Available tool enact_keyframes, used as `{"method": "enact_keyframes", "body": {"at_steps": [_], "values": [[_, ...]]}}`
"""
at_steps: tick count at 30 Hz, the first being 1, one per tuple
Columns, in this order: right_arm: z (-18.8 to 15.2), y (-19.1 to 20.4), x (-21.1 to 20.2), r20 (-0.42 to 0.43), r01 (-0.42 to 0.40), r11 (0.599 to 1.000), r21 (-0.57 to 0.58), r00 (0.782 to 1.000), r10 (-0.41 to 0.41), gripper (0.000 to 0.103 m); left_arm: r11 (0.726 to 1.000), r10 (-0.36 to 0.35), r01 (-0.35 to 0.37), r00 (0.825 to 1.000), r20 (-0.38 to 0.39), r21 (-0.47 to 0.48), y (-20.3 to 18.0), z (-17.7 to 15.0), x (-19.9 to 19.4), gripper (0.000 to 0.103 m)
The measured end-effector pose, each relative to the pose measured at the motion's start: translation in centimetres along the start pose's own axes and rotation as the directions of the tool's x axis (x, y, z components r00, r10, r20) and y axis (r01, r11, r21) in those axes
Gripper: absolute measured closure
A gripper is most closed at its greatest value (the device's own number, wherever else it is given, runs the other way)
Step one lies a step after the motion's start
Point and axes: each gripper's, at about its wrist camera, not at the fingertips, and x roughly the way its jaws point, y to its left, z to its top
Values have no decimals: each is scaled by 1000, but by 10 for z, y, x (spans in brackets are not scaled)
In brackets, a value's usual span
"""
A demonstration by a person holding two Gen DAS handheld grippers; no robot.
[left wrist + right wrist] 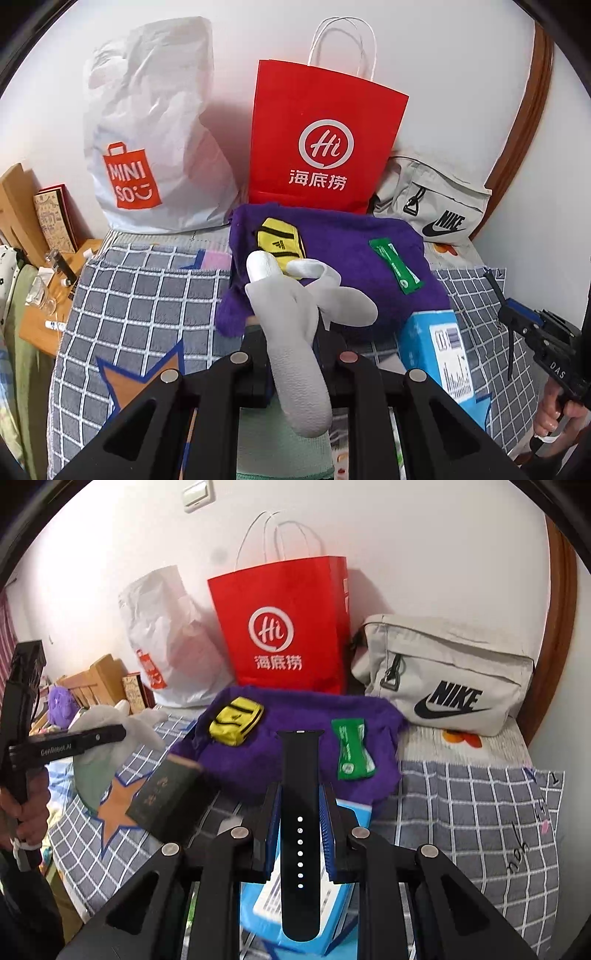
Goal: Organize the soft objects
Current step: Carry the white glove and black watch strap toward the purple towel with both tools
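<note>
My left gripper [295,347] is shut on a grey and white plush toy [295,321], held above the near edge of a purple towel [351,254]. A yellow pouch [279,242] and a green packet [397,267] lie on the towel. My right gripper [299,805] is shut on a black watch strap [299,812], held above a blue box [314,915]. In the right wrist view the towel [295,753], yellow pouch [236,720], green packet [352,753] and the plush [110,716] in the left gripper show.
A red paper bag [321,140], a white Miniso bag [155,147] and a grey Nike bag [432,199] stand against the wall. A blue box [439,350] lies on the grey checked blanket [140,302]. A dark green booklet [166,797] lies left. A wooden table [48,314] is at left.
</note>
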Motion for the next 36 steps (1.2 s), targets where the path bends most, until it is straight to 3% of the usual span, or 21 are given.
{"method": "enact_keyframes", "body": {"at_steps": [10, 19, 26, 36], "values": [[34, -6, 27, 20, -26, 999, 23, 999, 26, 83, 1000, 22, -22, 1000, -21, 14, -2, 21, 24, 88], [70, -2, 51, 47, -77, 996, 40, 996, 75, 83, 1000, -13, 13, 999, -32, 5, -8, 38, 46, 88], [91, -1, 63, 78, -90, 995, 31, 993, 87, 83, 999, 0, 0, 1000, -16, 33, -18, 62, 56, 88], [81, -20, 120, -47, -80, 996, 34, 996, 82, 83, 998, -38, 40, 998, -45, 49, -24, 77, 108, 88]]}}
